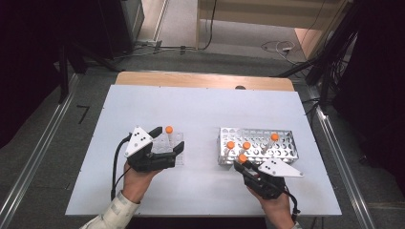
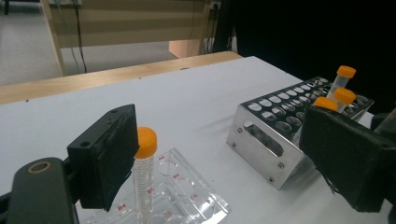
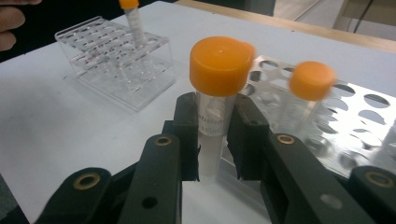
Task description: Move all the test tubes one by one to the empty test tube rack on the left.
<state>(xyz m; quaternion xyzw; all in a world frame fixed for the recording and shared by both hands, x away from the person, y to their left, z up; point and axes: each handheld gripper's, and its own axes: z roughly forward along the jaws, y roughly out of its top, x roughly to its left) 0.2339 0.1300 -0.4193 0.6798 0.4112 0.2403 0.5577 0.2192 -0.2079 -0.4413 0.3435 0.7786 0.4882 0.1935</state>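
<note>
The right gripper [image 3: 212, 135], near the desk's front edge, has its jaws closed on a clear tube with an orange cap [image 3: 218, 70], gripped just under the cap at the front of the metal tube rack [image 1: 258, 145]. Judging by the lone tube [image 2: 144, 175] standing in the clear plastic rack [image 1: 169, 148], the step in hand is carrying tubes from the metal rack across to the plastic one. The next move calls for a straight lift clear of the holes, then a level carry left without knocking the three orange-capped tubes that stand in the metal rack.

The left gripper [image 1: 165, 145] sits at the plastic rack with its jaws spread wide, one on each side of that rack, the standing tube just beside one pad [image 2: 109, 154]; it appears ready to steady the rack.

Both racks rest mid-desk, well apart, on a white desk [image 1: 200, 109] whose far edge shows bare wood. Beyond lie grey floor, trailing cables [image 1: 277, 47], dark stands and a pale wooden structure.
</note>
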